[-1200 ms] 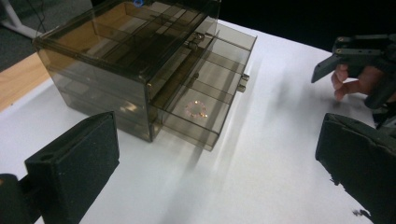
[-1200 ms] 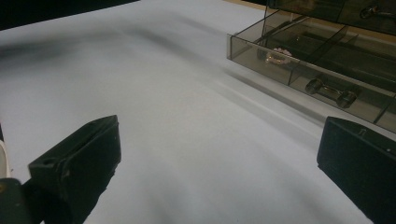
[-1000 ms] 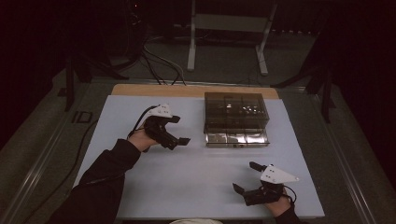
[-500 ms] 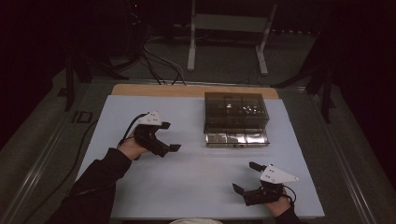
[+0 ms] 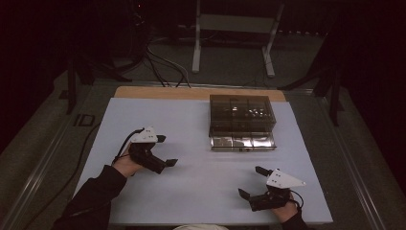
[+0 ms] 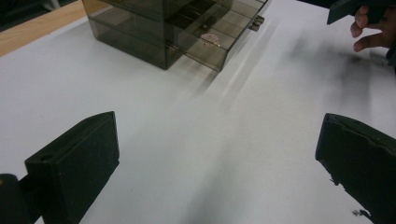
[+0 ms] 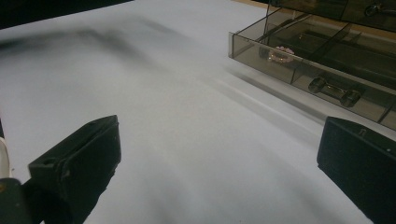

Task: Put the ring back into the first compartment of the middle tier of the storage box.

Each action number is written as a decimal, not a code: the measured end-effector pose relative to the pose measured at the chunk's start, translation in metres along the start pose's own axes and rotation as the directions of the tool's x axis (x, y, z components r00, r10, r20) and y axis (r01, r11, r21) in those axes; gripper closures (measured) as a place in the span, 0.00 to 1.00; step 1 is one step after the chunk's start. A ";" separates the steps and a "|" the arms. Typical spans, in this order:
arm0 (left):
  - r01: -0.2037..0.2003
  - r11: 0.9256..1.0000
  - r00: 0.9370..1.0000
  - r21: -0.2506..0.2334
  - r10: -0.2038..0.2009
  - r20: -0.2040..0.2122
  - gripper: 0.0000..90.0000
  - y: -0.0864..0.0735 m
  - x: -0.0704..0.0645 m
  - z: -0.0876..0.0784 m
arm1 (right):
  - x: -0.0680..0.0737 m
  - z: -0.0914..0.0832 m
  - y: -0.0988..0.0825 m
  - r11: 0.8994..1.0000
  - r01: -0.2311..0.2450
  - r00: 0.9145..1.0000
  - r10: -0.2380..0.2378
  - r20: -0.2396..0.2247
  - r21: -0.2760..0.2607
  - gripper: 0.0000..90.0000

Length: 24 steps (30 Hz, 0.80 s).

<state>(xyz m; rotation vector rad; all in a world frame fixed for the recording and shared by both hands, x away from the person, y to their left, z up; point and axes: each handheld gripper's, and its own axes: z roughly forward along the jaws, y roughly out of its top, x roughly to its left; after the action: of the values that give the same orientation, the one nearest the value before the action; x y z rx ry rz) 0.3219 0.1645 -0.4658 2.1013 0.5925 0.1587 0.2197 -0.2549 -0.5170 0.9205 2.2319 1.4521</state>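
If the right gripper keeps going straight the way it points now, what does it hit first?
Probably bare table for some way; the right gripper, jaws open, aims left of the open drawer of the smoked plastic organizer. Depth is hard to judge.

Dim room, one lit table; gripper views soft with smear.

High view: surroundings near black, floor barely readable; the white table (image 5: pixel 201 143) is the one bright area, evenly lit from above, slightly bluish, grainy. Faint glare on the open drawer (image 5: pixel 243 142) of the smoky box (image 5: pixel 242 113). Left gripper view: streaky blur across the tabletop, dark smudged shadow toward the upper right, near jaws out of focus, box (image 6: pixel 173 28) edges soft. Right gripper view: a blurred dark band at upper left, streaks beside the drawer (image 7: pixel 317 60), small highlights on its knob (image 7: pixel 334 92), corners darkening.
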 end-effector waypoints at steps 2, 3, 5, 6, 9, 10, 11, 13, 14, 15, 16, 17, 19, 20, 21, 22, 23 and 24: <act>0.004 1.000 1.000 0.000 -0.004 -0.001 0.01 -0.006 -0.001 -0.001 | 0.000 0.000 0.000 1.000 0.001 1.000 -0.001 0.000 -0.001 0.00; 0.005 1.000 1.000 0.003 -0.005 -0.001 0.01 -0.008 -0.002 -0.001 | 0.000 0.000 0.000 1.000 0.002 1.000 -0.002 -0.001 -0.001 0.00; 0.016 1.000 1.000 0.002 -0.016 0.008 0.01 -0.014 -0.003 -0.002 | 0.000 0.000 0.000 1.000 0.004 1.000 -0.004 -0.002 0.000 0.00; 0.020 1.000 1.000 0.004 -0.020 0.006 0.01 -0.017 -0.004 -0.002 | 0.001 0.000 0.000 1.000 0.004 1.000 -0.004 -0.002 0.001 0.00; 0.016 1.000 1.000 0.007 -0.016 0.011 0.01 -0.024 -0.007 -0.002 | 0.001 0.001 0.000 1.000 0.004 1.000 -0.004 -0.001 0.003 0.00; 0.013 1.000 1.000 0.003 -0.013 -0.001 0.01 -0.027 -0.008 -0.002 | 0.001 0.001 0.000 1.000 0.005 1.000 -0.005 0.000 0.004 0.00; 0.015 1.000 1.000 0.004 -0.015 -0.005 0.01 -0.029 -0.008 -0.002 | 0.001 0.001 0.000 1.000 0.005 1.000 -0.005 -0.001 0.004 0.00; 0.021 1.000 1.000 -0.005 -0.021 0.005 0.01 -0.034 -0.010 -0.003 | 0.001 0.001 0.000 1.000 0.007 1.000 -0.007 0.000 0.003 0.00; 0.023 1.000 1.000 -0.001 -0.023 0.003 0.01 -0.036 -0.011 -0.003 | 0.001 0.000 0.000 1.000 0.006 1.000 -0.006 -0.001 0.003 0.00; 0.021 1.000 1.000 0.002 -0.021 0.008 0.01 -0.039 -0.012 -0.004 | 0.001 0.000 0.000 1.000 0.007 1.000 -0.007 -0.001 0.003 0.00; 0.026 1.000 1.000 0.001 -0.026 0.009 0.01 -0.041 -0.013 -0.005 | 0.001 0.000 0.000 1.000 0.007 1.000 -0.007 -0.001 0.003 0.00; 0.029 1.000 1.000 0.005 -0.029 0.008 0.01 -0.042 -0.013 -0.006 | 0.001 0.000 0.000 1.000 0.007 1.000 -0.007 -0.002 0.004 0.00; 0.032 0.999 0.999 0.011 -0.032 0.007 0.01 -0.047 -0.015 -0.008 | 0.001 0.000 0.000 1.000 0.008 1.000 -0.008 -0.002 0.004 0.00; 0.031 0.999 1.000 0.011 -0.031 0.006 0.01 -0.048 -0.016 -0.009 | 0.001 0.000 0.000 1.000 0.008 1.000 -0.008 -0.002 0.004 0.00; 0.035 0.999 0.999 0.006 -0.035 0.011 0.01 -0.051 -0.017 -0.010 | 0.001 0.000 0.000 1.000 0.009 1.000 -0.009 -0.002 0.004 0.00; 0.039 0.999 0.999 0.009 -0.039 0.010 0.01 -0.054 -0.018 -0.012 | 0.001 0.000 0.000 1.000 0.009 1.000 -0.009 -0.002 0.004 0.00; 0.040 0.999 0.999 0.009 -0.040 0.011 0.01 -0.055 -0.018 -0.013 | 0.001 0.000 0.000 1.000 0.009 1.000 -0.009 -0.002 0.004 0.00; 0.042 0.999 0.999 0.010 -0.042 0.006 0.01 -0.058 -0.019 -0.015 | 0.001 0.000 0.000 1.000 0.009 1.000 -0.009 -0.002 0.004 0.00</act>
<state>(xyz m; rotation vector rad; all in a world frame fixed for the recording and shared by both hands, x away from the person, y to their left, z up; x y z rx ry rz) 0.2803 0.1935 -0.5025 2.0963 0.6348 0.1259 0.2193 -0.2542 -0.5171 0.9095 2.2389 1.4456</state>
